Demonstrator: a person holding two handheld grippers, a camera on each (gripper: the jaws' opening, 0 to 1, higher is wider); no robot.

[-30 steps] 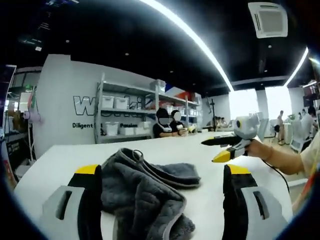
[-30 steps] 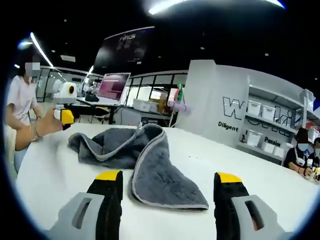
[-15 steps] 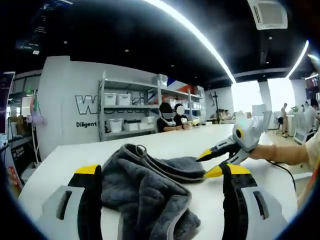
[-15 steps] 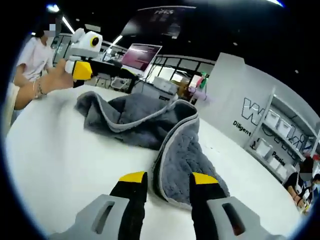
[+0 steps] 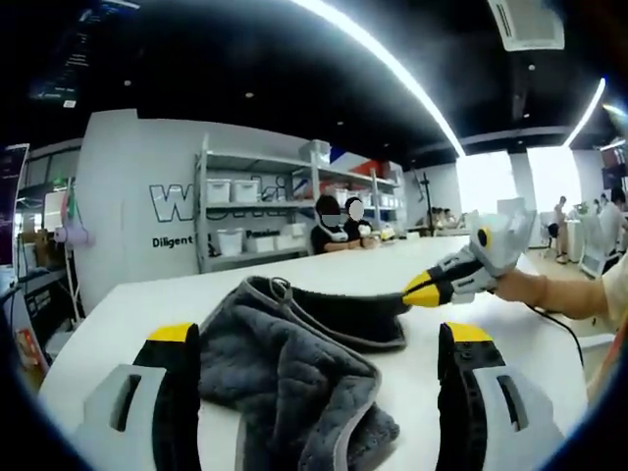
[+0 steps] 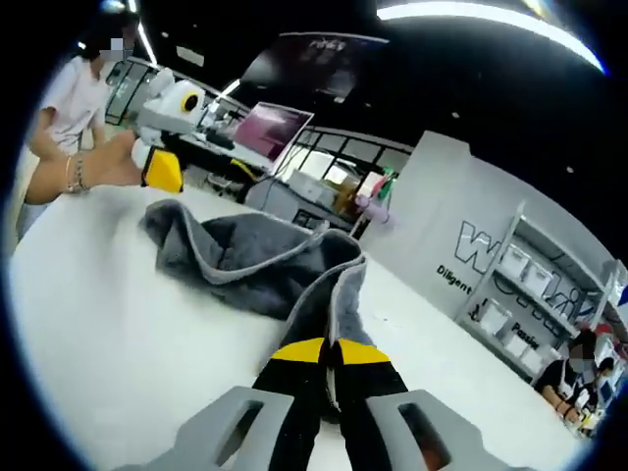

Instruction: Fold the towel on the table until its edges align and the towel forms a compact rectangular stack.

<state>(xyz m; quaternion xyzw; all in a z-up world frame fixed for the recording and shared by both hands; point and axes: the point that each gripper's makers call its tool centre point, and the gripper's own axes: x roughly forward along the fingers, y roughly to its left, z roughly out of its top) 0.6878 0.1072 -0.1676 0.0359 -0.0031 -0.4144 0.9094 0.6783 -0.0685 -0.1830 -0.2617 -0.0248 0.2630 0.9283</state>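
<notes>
towel first: the rumpled grey plush towel with pale edging lay bunched on the white table. your right gripper had its yellow-tipped jaws pinched together on the towel's near edge, and your left gripper sat with jaws wide apart either side of the heap, gripping nothing.

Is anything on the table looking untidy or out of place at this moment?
Only the grey towel: it lies crumpled on the white table, not flat, with one edge pinched in the shut right gripper.
</notes>
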